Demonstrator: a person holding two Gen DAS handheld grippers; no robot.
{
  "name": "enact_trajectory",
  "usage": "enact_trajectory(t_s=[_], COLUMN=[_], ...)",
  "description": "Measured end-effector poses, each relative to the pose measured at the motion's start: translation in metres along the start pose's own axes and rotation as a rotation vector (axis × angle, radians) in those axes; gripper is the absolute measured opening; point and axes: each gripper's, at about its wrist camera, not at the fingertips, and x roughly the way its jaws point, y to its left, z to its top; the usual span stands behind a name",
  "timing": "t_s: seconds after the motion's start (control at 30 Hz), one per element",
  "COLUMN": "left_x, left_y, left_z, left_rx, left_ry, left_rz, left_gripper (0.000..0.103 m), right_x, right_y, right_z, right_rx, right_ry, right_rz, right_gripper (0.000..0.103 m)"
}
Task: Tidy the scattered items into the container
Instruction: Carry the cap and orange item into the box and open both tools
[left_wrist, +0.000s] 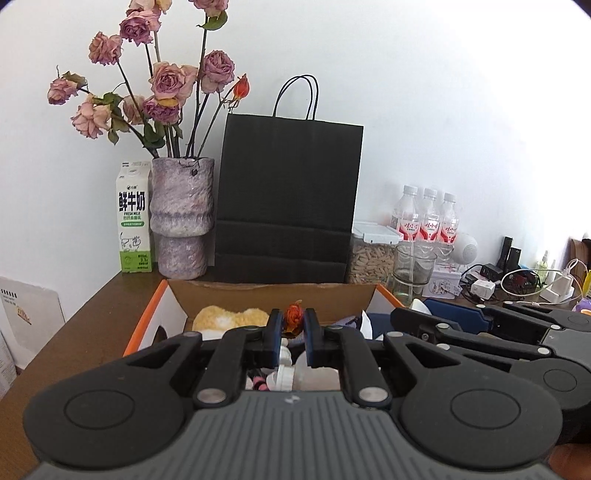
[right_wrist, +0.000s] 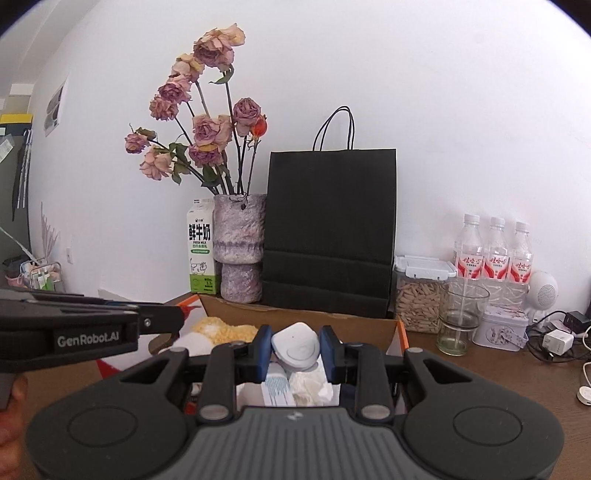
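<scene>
My left gripper (left_wrist: 293, 325) is shut on a dried orange-red rose head (left_wrist: 293, 316), held above the open cardboard box (left_wrist: 273, 293). In that box lie a yellow plush toy (left_wrist: 231, 319), white tissues and small white items. My right gripper (right_wrist: 296, 349) is shut on a white rounded-triangle gadget (right_wrist: 295, 347), also above the cardboard box (right_wrist: 295, 319). Below it I see crumpled tissue (right_wrist: 312, 387) and a white packet (right_wrist: 275, 387). The right gripper's body shows at the right of the left wrist view, the left gripper's body at the left of the right wrist view.
Behind the box stand a black paper bag (left_wrist: 291, 192), a purple vase of dried roses (left_wrist: 183, 218) and a milk carton (left_wrist: 133, 218). To the right are a seed jar (right_wrist: 419, 295), a glass (right_wrist: 461, 314), three water bottles (right_wrist: 495, 251), a tin and chargers with cables.
</scene>
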Motion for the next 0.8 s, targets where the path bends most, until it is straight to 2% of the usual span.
enact_trajectory(t_s=[0.23, 0.4, 0.53, 0.8], left_x=[0.045, 0.075, 0.086, 0.082], left_y=[0.006, 0.014, 0.016, 0.01], left_z=[0.009, 0.004, -0.003, -0.006], left_rx=[-0.02, -0.017, -0.003, 0.03], left_ry=[-0.002, 0.033, 0.063, 0.054], left_rz=[-0.006, 0.014, 0.024, 0.028], left_gripper=[0.013, 0.013, 0.013, 0.013], right_x=[0.049, 0.074, 0.082, 0.074], right_y=[-0.011, -0.017, -0.019, -0.017], right_z=[0.007, -0.003, -0.013, -0.014], right_rx=[0.038, 0.038, 0.031, 0.024], right_ry=[0.012, 0.052, 0.091, 0.079], right_rz=[0.013, 0.014, 0.005, 0.002], right_gripper=[0.027, 0.027, 0.027, 0.027])
